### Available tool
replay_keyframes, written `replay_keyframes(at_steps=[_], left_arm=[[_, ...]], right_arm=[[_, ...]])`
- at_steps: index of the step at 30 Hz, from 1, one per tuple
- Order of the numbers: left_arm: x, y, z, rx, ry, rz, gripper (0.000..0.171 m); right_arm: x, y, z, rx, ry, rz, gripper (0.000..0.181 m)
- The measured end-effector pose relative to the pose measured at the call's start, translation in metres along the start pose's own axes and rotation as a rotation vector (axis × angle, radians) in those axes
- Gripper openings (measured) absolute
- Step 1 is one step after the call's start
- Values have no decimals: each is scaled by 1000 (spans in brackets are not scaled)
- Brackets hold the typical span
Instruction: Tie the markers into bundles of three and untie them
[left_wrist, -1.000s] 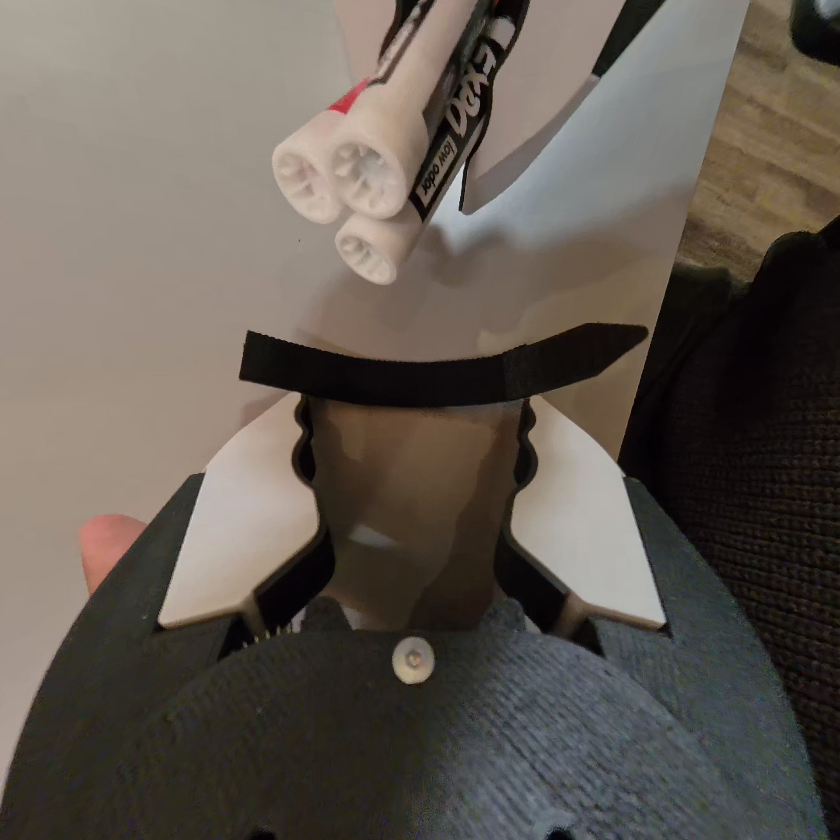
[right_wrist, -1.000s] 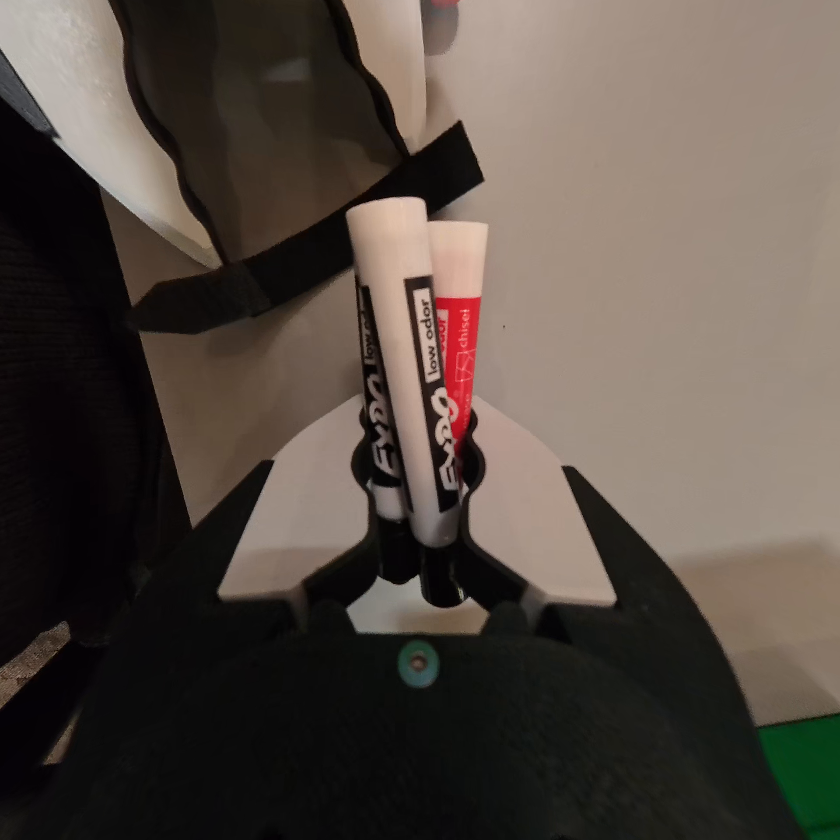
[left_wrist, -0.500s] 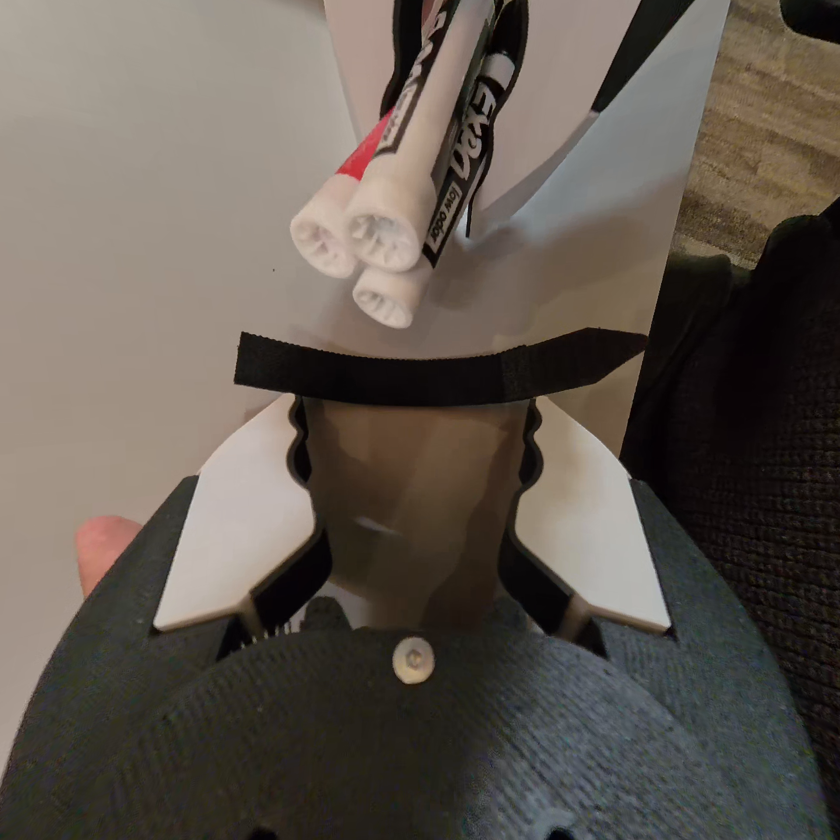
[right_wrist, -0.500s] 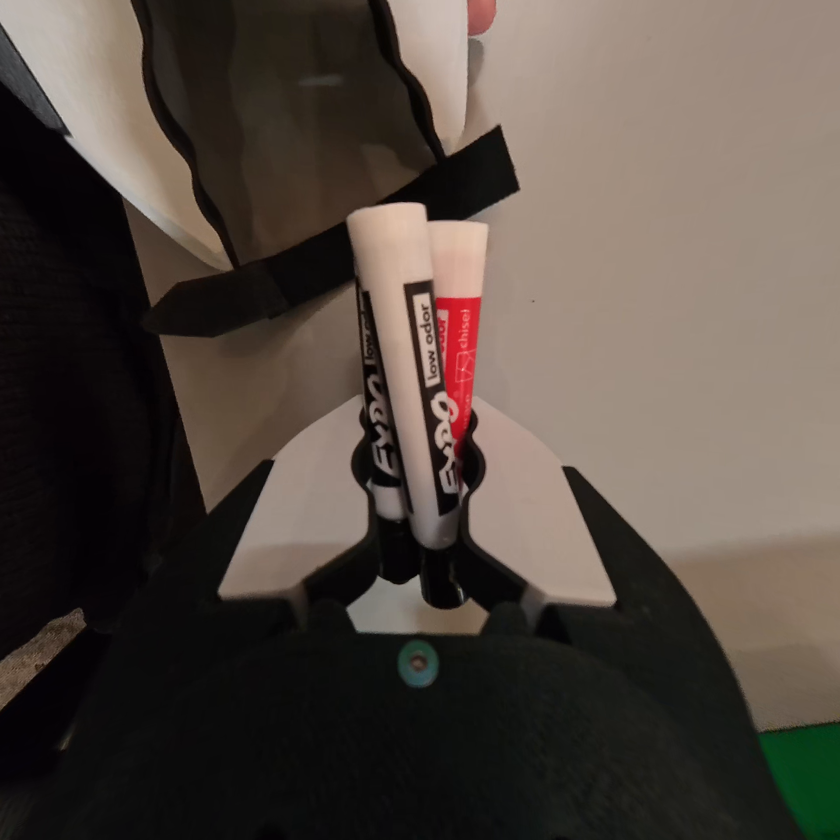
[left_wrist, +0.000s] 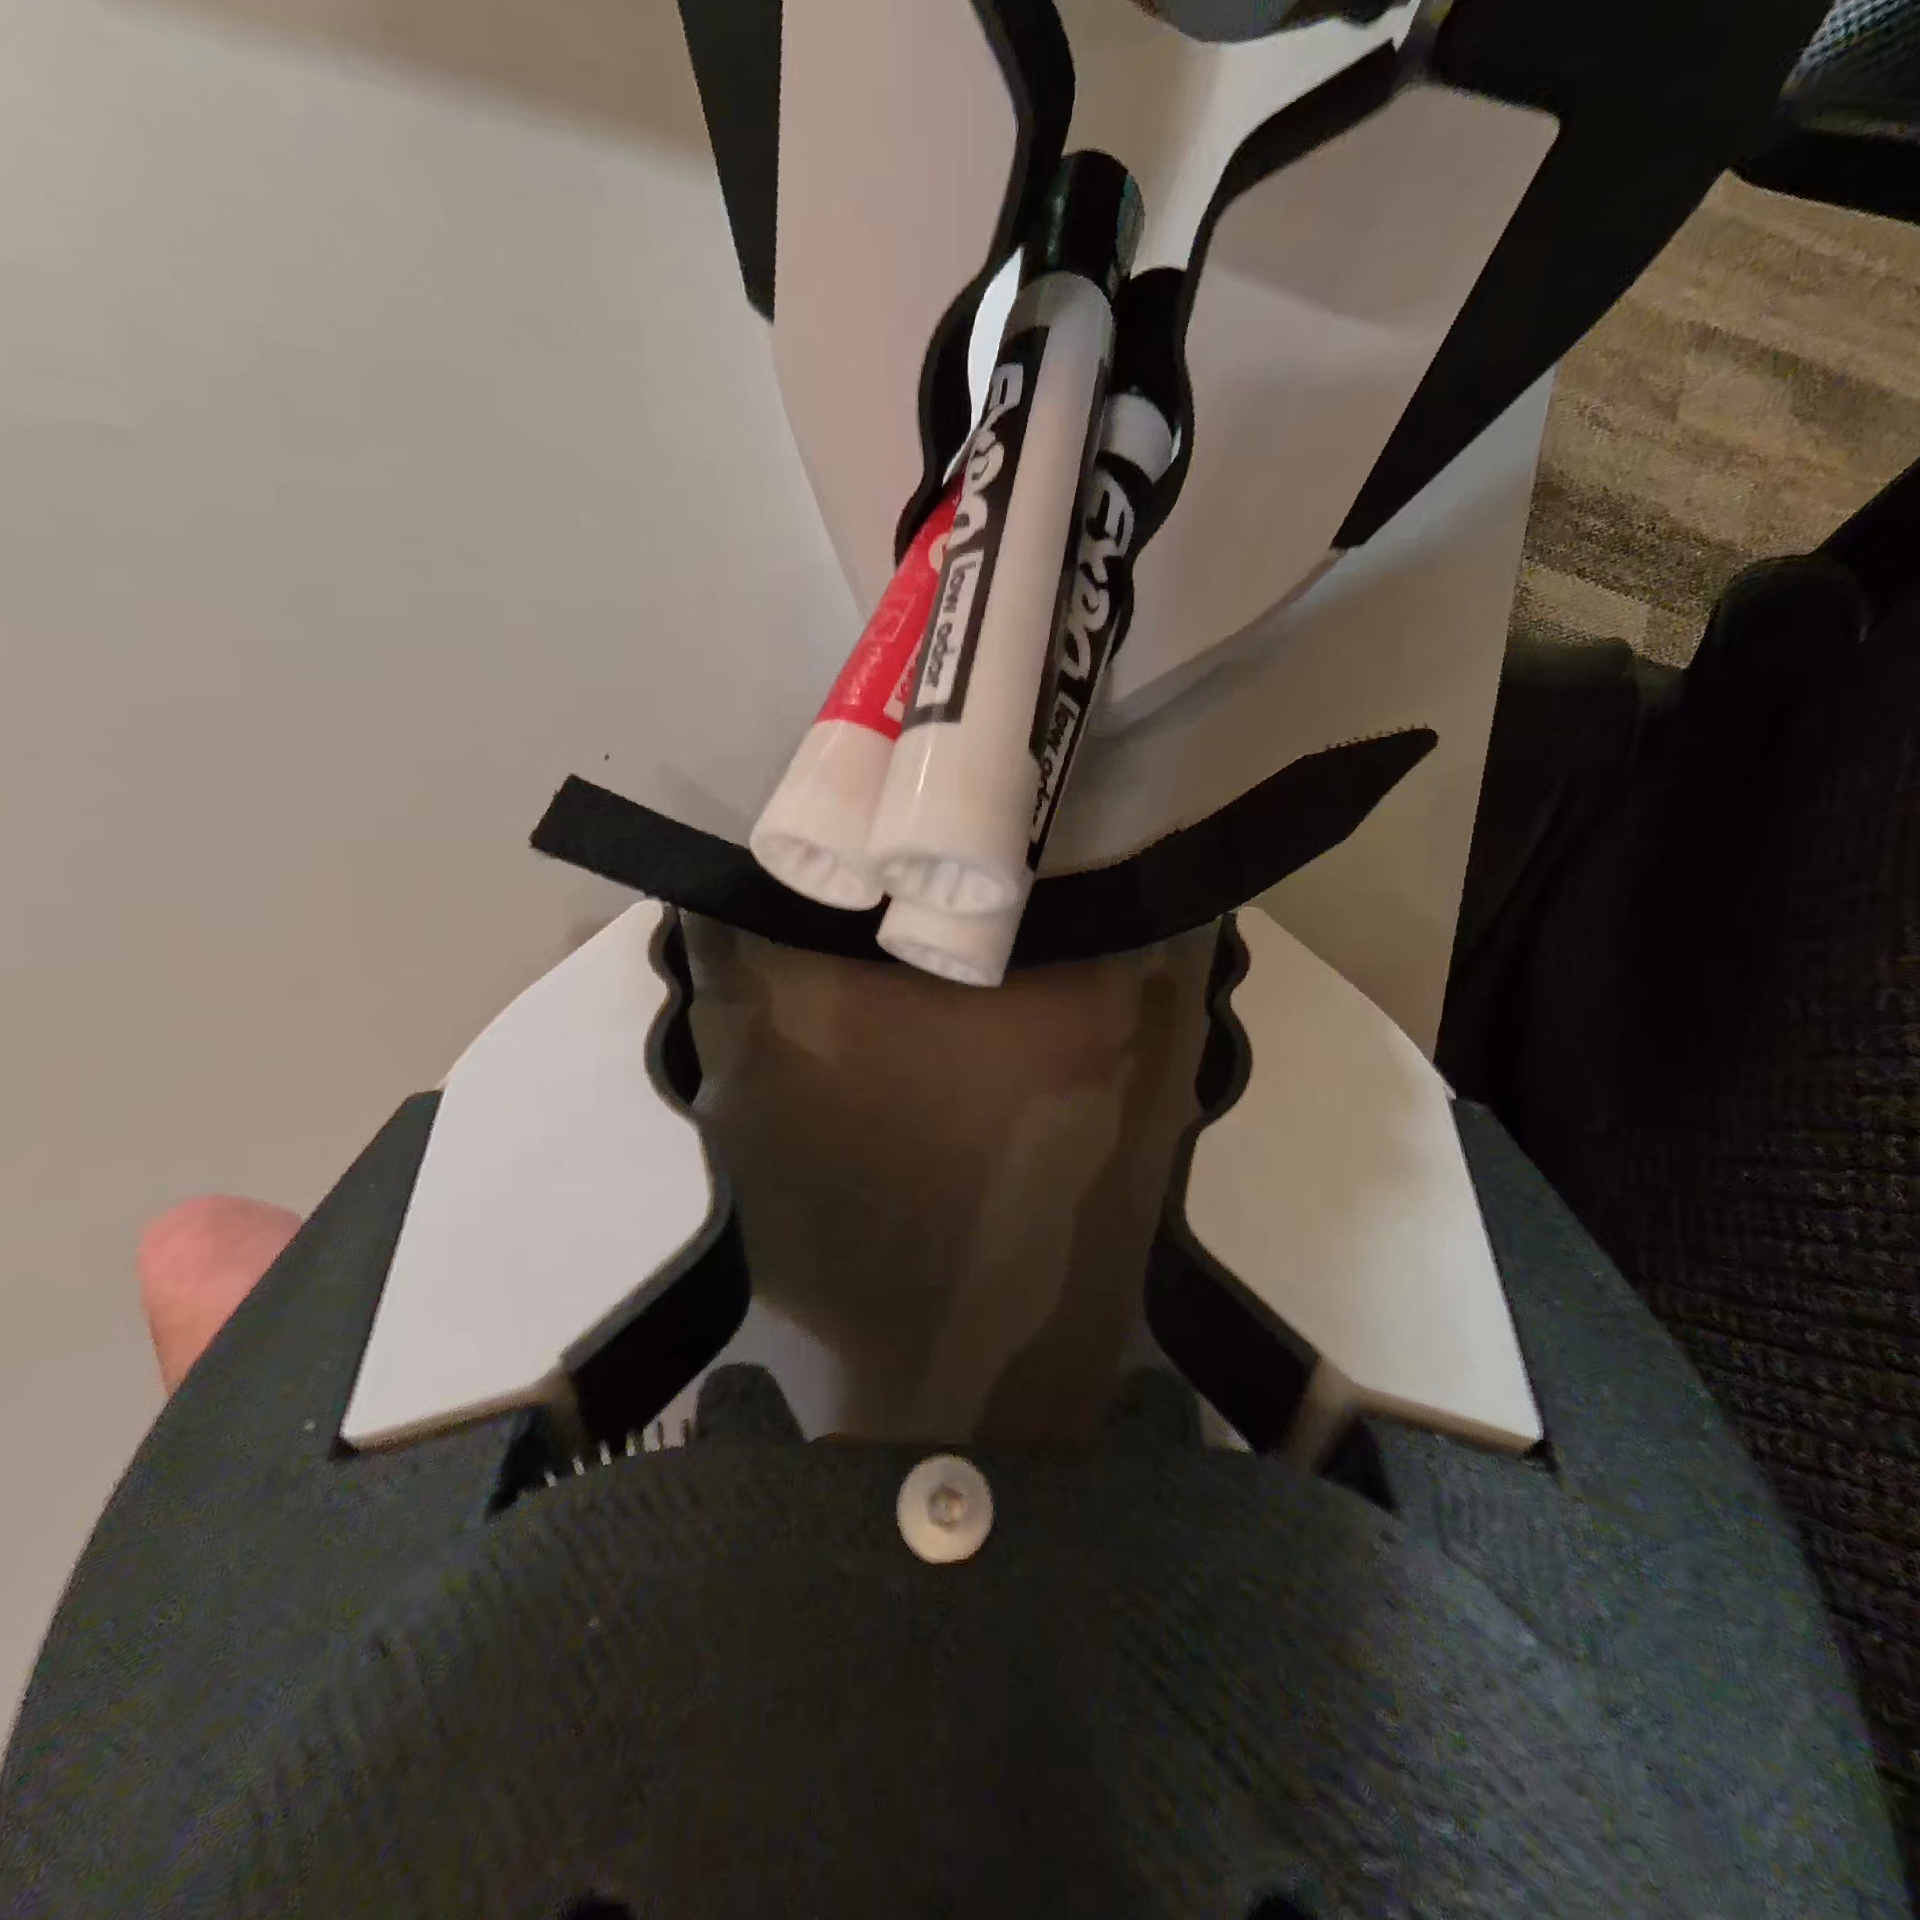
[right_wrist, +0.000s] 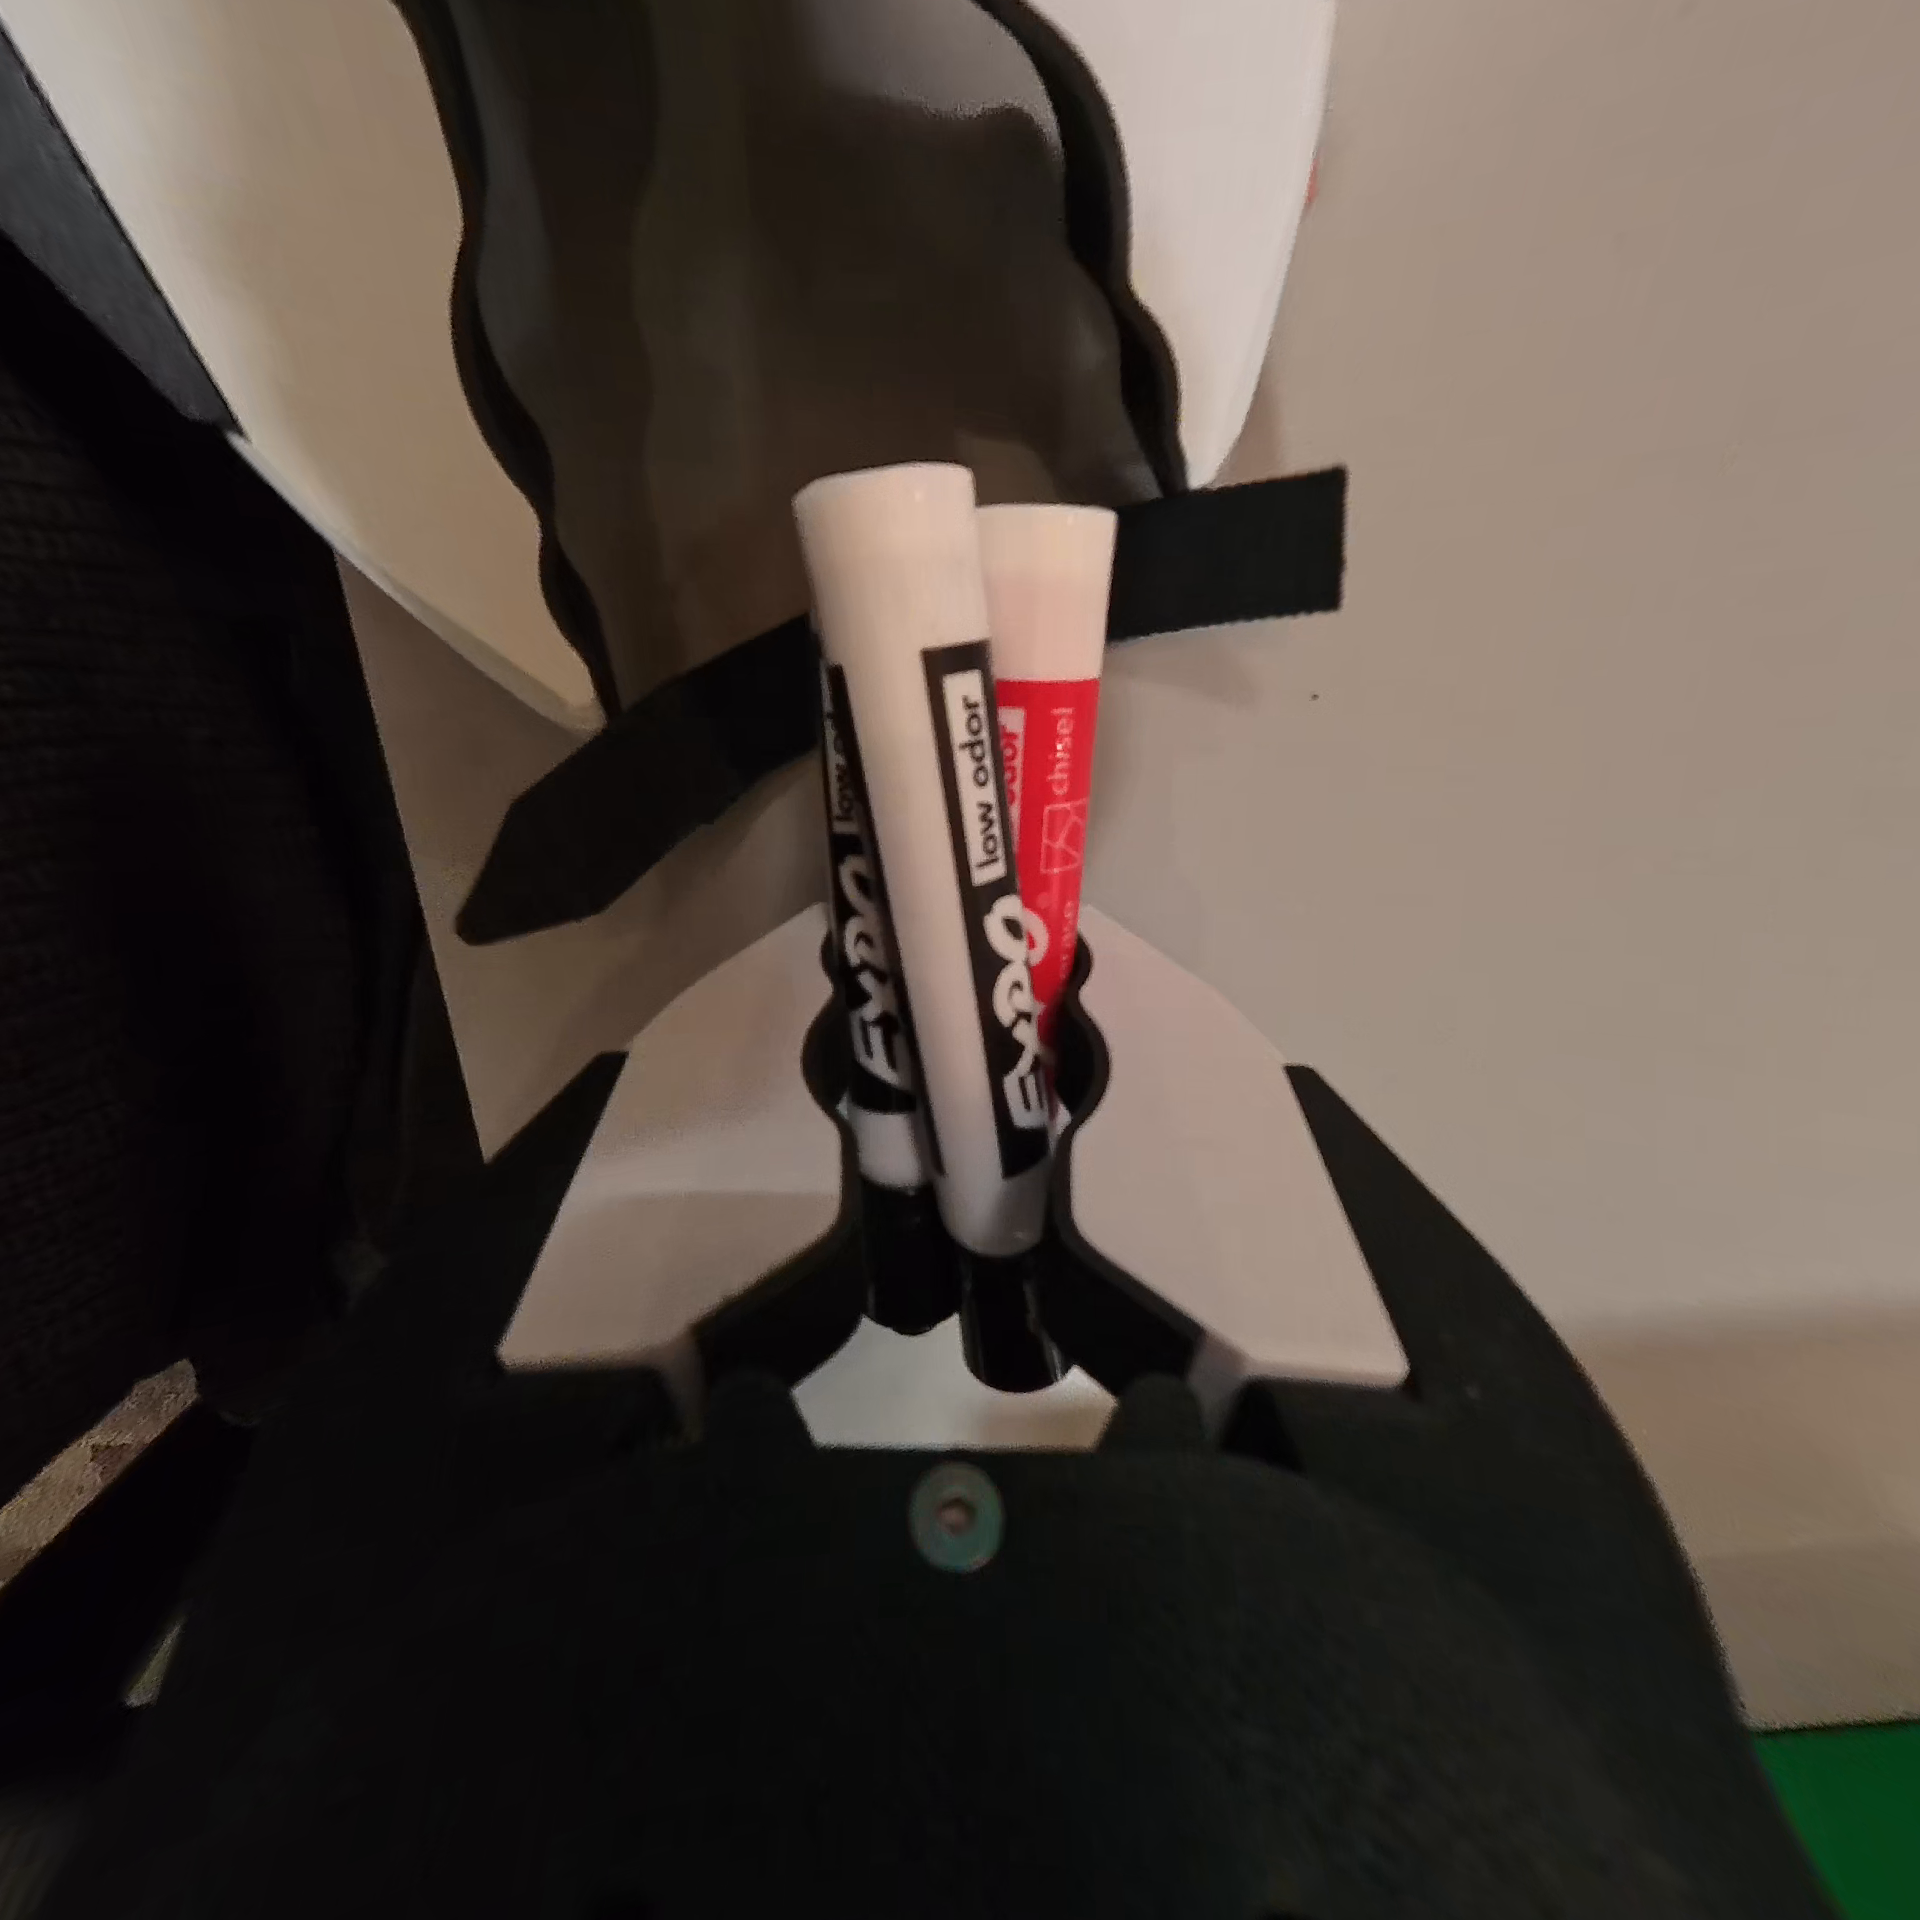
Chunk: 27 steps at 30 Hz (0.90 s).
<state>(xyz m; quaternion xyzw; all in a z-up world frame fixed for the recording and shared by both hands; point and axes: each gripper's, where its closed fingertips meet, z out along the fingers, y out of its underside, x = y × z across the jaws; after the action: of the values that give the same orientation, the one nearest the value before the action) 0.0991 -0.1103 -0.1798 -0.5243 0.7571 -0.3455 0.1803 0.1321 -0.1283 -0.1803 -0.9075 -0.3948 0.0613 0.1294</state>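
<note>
Three markers (right_wrist: 940, 831), two black-labelled and one red-labelled, clamped near their capped ends between the fingers of the right gripper (right_wrist: 951, 1049); white butt ends projecting forward over a black strap (left_wrist: 1132, 873). Strap lying curved on the pale desk (left_wrist: 312, 520), just beyond the fingertips of the left gripper (left_wrist: 945, 997). Left gripper spread wide, nothing between its fingers, facing the marker ends. Fingertip of a person (left_wrist: 208, 1268) visible at the left gripper's edge; dark knitted garment (left_wrist: 1714, 1039) beside the desk.
</note>
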Motion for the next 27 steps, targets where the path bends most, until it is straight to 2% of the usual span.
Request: replay_keyframes(at_steps=[15,20,23,27], left_arm=[[0,-9,11,-9,41,1,94],[-2,-10,9,5,-24,25,93],[4,-13,10,21,-15,20,95],[-3,-15,16,-2,-72,-8,95]], right_arm=[[-1,6,5,2,-17,7,36],[5,11,-7,23,6,37,36],[10,18,-17,35,30,65,36],[17,30,-26,45,58,108,36]])
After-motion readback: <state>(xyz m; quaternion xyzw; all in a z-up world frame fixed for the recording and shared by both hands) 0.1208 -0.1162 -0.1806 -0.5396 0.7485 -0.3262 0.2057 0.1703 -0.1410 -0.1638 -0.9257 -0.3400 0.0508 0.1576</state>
